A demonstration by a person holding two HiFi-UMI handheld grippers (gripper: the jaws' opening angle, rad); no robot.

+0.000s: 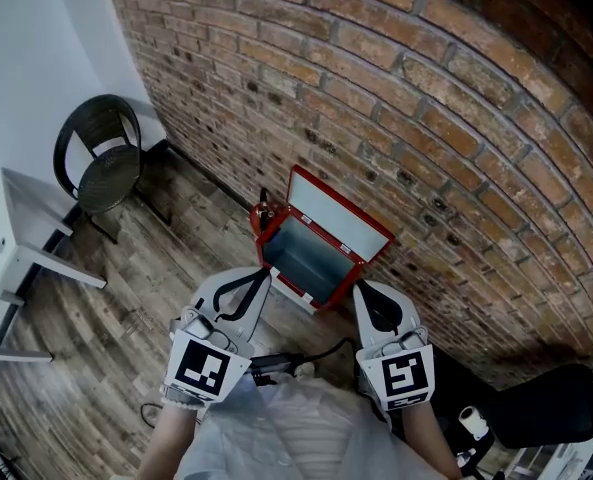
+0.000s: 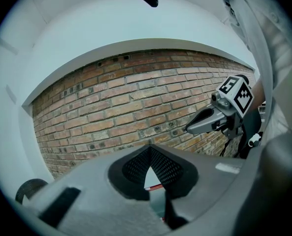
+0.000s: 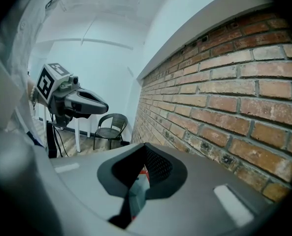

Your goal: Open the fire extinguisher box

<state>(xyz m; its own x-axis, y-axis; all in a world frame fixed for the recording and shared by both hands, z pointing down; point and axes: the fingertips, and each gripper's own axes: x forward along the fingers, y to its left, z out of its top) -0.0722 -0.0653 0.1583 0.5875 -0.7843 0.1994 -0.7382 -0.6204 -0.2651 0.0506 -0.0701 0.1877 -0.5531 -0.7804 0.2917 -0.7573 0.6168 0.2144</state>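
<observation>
Head view has you holding your left hand-held gripper (image 1: 259,276) and your right hand-held gripper (image 1: 361,288) side by side above the wooden floor (image 1: 146,298), both aimed at the fire extinguisher box (image 1: 301,250). In the left gripper view your left jaws meet at their tips with nothing clamped between them, and only a sliver of the box's red edge shows through the narrow gap behind the tips. In the right gripper view your right jaws are likewise closed together on nothing, with a bit of red and grey from the box visible past them. Neither hand-held gripper touches the box. The box sits on the floor against the foot of the brick wall (image 1: 426,118), between and just beyond your two jaw tips. Its lid (image 1: 341,216) is raised and leans back toward the bricks, so the pale grey inside shows. Off to your left a black chair (image 1: 101,158) stands near the corner where the bricks meet a white wall (image 1: 36,48), and a white desk (image 1: 26,230) lies nearer the left edge.
</observation>
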